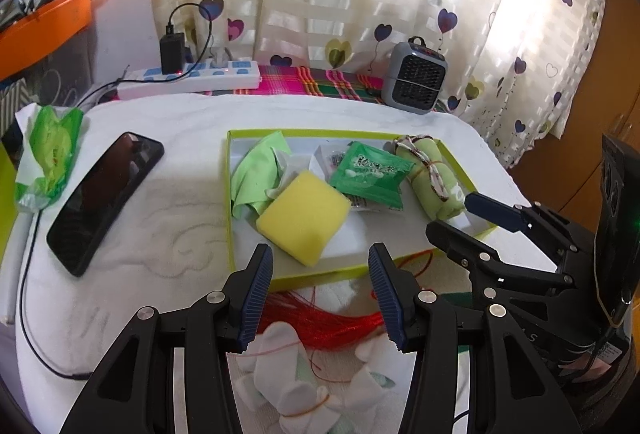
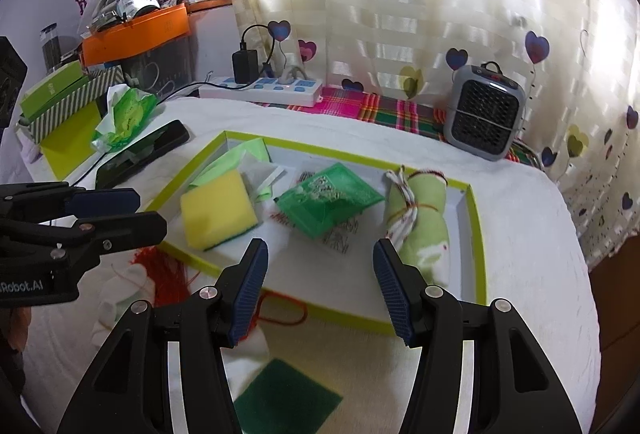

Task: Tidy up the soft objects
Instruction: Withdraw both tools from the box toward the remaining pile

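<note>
Bare tray (image 2: 466, 211) floor lies between green packet (image 2: 330, 199) and rolled cloth (image 2: 424, 230); sponge (image 2: 218, 207) crowds its left

Desk: you're working on a white towel-covered desk (image 1: 168, 201).
Centre: you see a green-rimmed tray (image 1: 229, 201).
Left: phone (image 1: 105, 201), tissue pack (image 1: 52, 149).
Back: power strip (image 1: 192, 77), small heater (image 1: 414, 75), plaid cloth (image 1: 312, 81).
Near edge: white doll with red threads (image 1: 296, 382), dark green pad (image 2: 286, 398).

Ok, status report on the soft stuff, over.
Left gripper open, right gripper open, both empty. Yellow sponge in tray. Red-stringed white toy outside tray.
</note>
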